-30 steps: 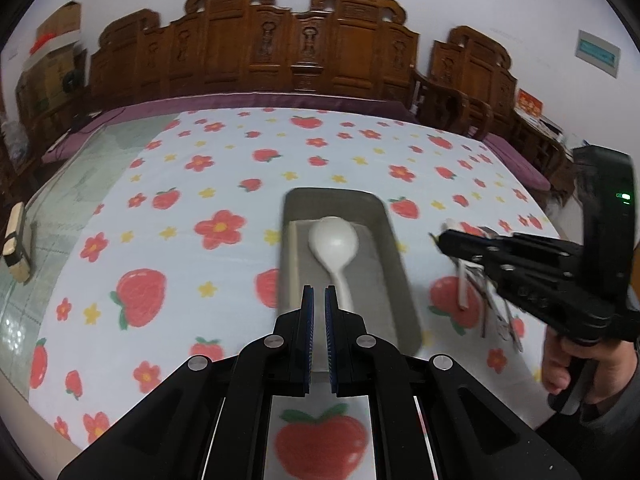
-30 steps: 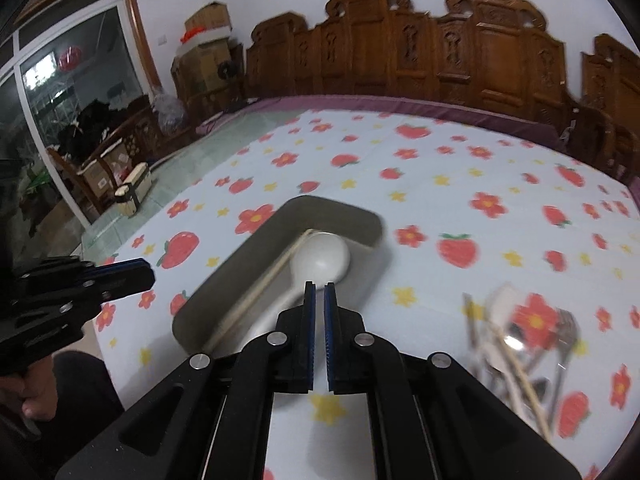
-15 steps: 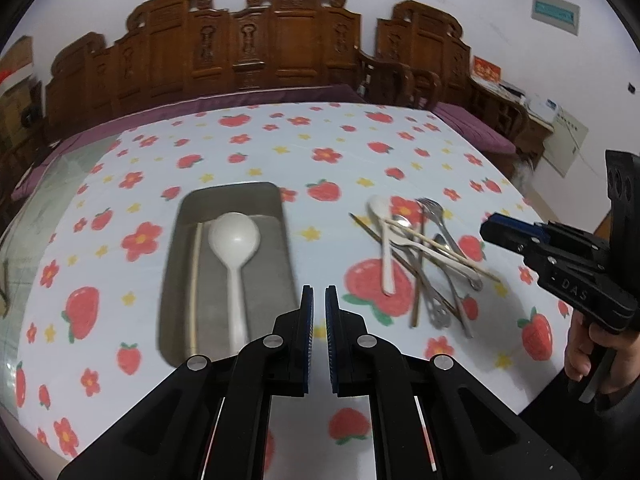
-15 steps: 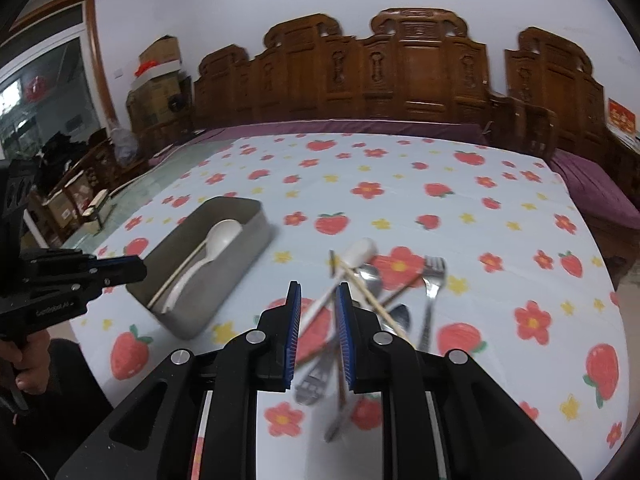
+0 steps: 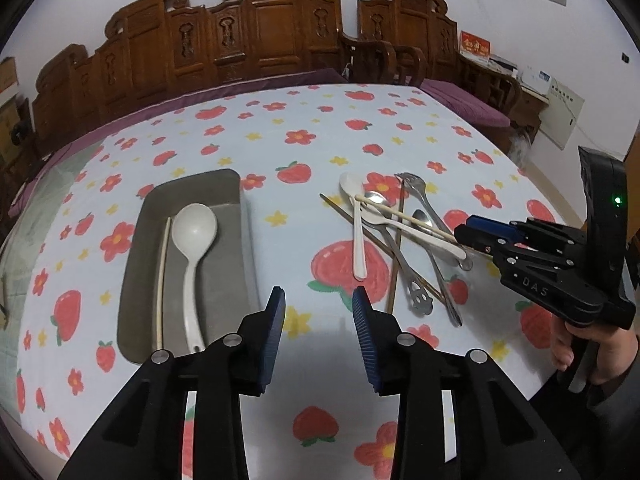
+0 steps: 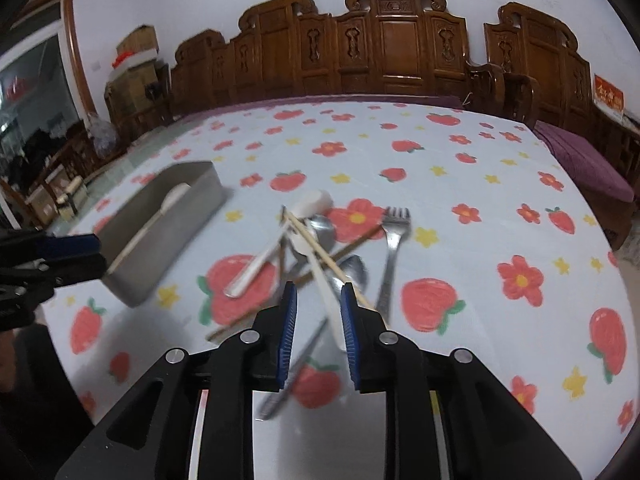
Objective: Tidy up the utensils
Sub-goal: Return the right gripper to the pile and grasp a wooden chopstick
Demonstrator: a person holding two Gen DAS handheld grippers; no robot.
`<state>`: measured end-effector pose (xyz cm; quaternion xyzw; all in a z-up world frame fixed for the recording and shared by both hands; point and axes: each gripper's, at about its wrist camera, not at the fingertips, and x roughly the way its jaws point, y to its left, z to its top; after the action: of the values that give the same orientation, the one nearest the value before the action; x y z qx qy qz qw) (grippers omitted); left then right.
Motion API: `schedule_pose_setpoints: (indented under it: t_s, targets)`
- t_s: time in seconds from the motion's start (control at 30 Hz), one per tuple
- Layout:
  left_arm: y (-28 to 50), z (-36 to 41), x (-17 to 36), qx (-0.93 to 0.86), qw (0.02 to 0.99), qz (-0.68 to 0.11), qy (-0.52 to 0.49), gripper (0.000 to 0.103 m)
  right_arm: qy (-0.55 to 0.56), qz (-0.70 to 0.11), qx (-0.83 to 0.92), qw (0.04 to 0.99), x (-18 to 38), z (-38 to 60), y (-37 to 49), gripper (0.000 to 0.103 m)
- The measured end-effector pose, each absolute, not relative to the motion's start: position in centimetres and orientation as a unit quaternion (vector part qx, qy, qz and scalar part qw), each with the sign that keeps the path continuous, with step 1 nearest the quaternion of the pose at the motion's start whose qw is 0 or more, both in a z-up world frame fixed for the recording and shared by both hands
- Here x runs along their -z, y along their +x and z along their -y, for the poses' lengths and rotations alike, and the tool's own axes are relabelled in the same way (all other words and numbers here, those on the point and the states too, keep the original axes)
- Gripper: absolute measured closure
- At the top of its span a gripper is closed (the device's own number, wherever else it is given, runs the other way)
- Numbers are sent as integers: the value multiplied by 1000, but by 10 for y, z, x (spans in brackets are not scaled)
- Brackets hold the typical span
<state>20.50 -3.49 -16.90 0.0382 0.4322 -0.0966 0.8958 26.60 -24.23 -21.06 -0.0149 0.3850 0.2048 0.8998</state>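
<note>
Left gripper (image 5: 319,296): jaws opening, nothing between them
Right gripper (image 6: 318,294): jaws opening over the utensil pile (image 6: 320,248), gripping nothing
Tray (image 5: 188,184): white ladle (image 5: 194,232); table's left side

Left wrist view: mounted behind the left gripper (image 5: 318,300), looking forward and steeply down along its jaws at the counter (image 5: 304,140); tray (image 5: 240,240) ahead-left, utensil pile (image 5: 394,236) ahead-right, right gripper (image 5: 474,236) at right edge.

Right wrist view: mounted behind the right gripper (image 6: 318,294), facing down and forward, close above the utensil pile (image 6: 320,240); tray (image 6: 160,248) at left, left gripper (image 6: 76,250) at left edge.

Shared: counter (image 6: 460,184), tray, pile, carved chairs (image 5: 264,28) behind.
</note>
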Motion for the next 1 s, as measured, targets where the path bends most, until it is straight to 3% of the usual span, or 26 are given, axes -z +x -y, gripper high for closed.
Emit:
schedule_pose_setpoints:
  t_s: [0.1,0.63,1.0]
  targets:
    - [211,39,172,99,894,-435,41,70,-17,-391,-207,896,216,247,273,74]
    - [221,51,187,115,891,-438,41,70,-53,-440,-219,869,245,235,314,74]
    - [222,58,193,109,887,-445,52,70,-7,-441,-239,865,240,249,323,74]
